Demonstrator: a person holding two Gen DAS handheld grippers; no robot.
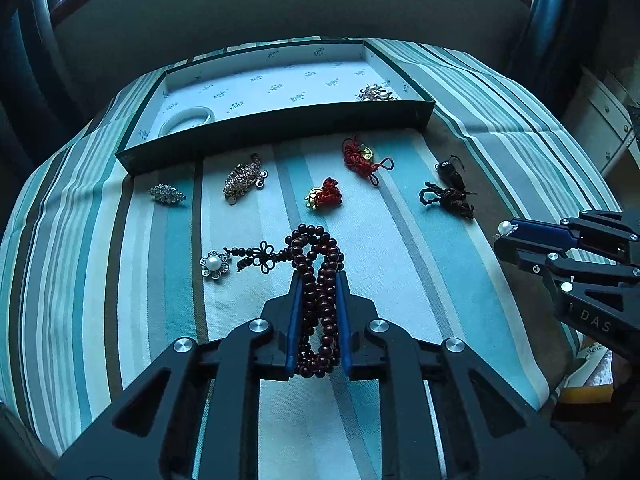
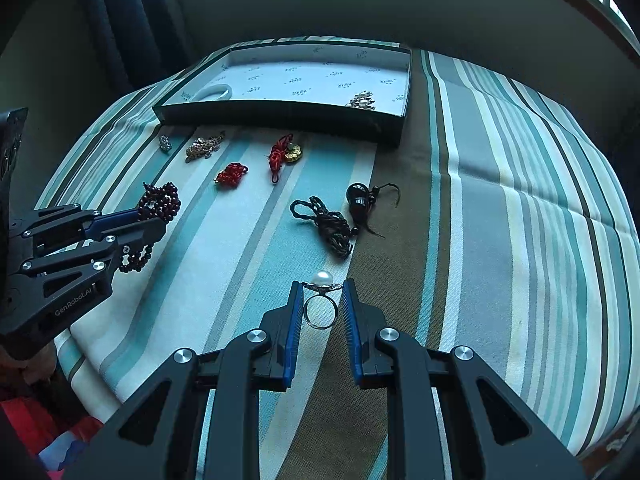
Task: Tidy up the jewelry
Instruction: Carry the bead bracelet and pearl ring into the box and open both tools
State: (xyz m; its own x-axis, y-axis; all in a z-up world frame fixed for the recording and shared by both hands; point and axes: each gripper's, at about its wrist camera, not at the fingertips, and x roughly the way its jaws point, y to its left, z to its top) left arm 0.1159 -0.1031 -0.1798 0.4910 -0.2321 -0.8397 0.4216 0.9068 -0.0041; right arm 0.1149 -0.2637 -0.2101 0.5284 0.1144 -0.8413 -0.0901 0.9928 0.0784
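Two grippers each clamp jewelry: the left gripper (image 1: pixel 319 280) pinches a dark red bead strand (image 1: pixel 318 296) and the right gripper (image 2: pixel 320 290) a pearl ring (image 2: pixel 321 300), both above the striped cloth's (image 2: pixel 500 200) near edge. Beyond lie red knotted charms (image 1: pixel 362 158), a black cord pendant (image 2: pixel 344 212) and brooches (image 1: pixel 244 178). At the far edge an open box (image 1: pixel 280 128) holds a white bangle (image 1: pixel 188 118) in its left corner and a pearl brooch (image 1: pixel 376 93) in its right.

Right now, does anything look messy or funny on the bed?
Mostly untidy: only a white bangle and pearl brooch sit in the box. The black cord charm lies tangled on the striped cloth. Nothing looks broken.
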